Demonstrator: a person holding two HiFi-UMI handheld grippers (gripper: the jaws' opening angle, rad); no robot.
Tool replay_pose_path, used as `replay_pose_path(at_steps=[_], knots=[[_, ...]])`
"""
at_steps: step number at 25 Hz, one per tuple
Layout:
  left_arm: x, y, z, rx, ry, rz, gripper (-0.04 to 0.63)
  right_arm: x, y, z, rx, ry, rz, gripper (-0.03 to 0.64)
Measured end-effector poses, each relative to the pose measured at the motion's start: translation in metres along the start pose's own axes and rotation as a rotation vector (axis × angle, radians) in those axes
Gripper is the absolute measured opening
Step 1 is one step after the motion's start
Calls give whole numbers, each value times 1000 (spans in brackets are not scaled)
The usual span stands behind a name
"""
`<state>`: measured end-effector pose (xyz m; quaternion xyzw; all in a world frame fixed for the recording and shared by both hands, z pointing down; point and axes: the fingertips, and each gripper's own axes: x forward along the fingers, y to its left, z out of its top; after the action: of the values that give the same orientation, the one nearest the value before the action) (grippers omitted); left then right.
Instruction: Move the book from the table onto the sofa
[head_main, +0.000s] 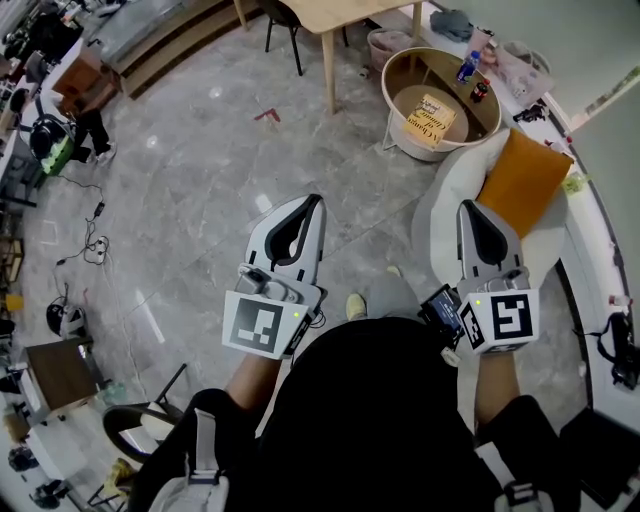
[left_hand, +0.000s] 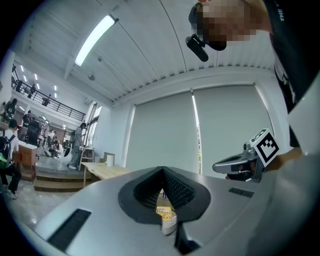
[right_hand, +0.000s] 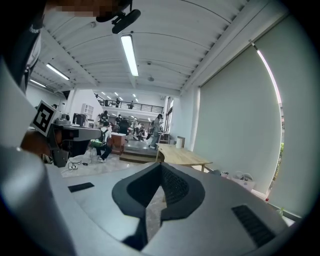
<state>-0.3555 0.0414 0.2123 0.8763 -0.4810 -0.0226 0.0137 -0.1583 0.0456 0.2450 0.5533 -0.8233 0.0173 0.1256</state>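
Closest in, the left claw (head_main: 313, 203) is clenched, tips pressed together with nothing gripped. The right claw (head_main: 468, 208) is just the same, clamped shut and empty. Both are held out side by side over the grey marble floor (head_main: 200, 150), touching nothing.

Just beyond the right claw sits the white sofa (head_main: 447, 195), with an orange cushion (head_main: 522, 180) leaning on its seat.

Past the sofa is the round counter (head_main: 391, 92), a low tub-shaped piece with a raised rim. The book (head_main: 432, 118) lies flat inside it, yellow cover up, on the side near the sofa. It is well apart from both claws, up ahead between their two lines and a little nearer the right one. The left gripper view catches the book through the slot below its closed tips.

Sharing that counter are a blue bottle (head_main: 467, 66) and a dark can (head_main: 481, 91), both towards the far rim and apart from the book.

Farthest off, a wooden table (head_main: 345, 15) stands behind the round counter.
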Motion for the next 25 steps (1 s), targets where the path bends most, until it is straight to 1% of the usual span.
replay_pose_path(at_steps=[5,16,21,25], knots=[[0,-4,2,0,-7,-6,8,-3,-1,0,18,-4,-14,9],[5,-4,5,20,-8,-10,8,-1,-7,0,5,-27,-19,9],[17,0,5,31,-13,-6,8,9,-24,0,13,-36,-36,8],[37,6,1,33,3,-16,8,23,-38,0,19,-34,-50,9]])
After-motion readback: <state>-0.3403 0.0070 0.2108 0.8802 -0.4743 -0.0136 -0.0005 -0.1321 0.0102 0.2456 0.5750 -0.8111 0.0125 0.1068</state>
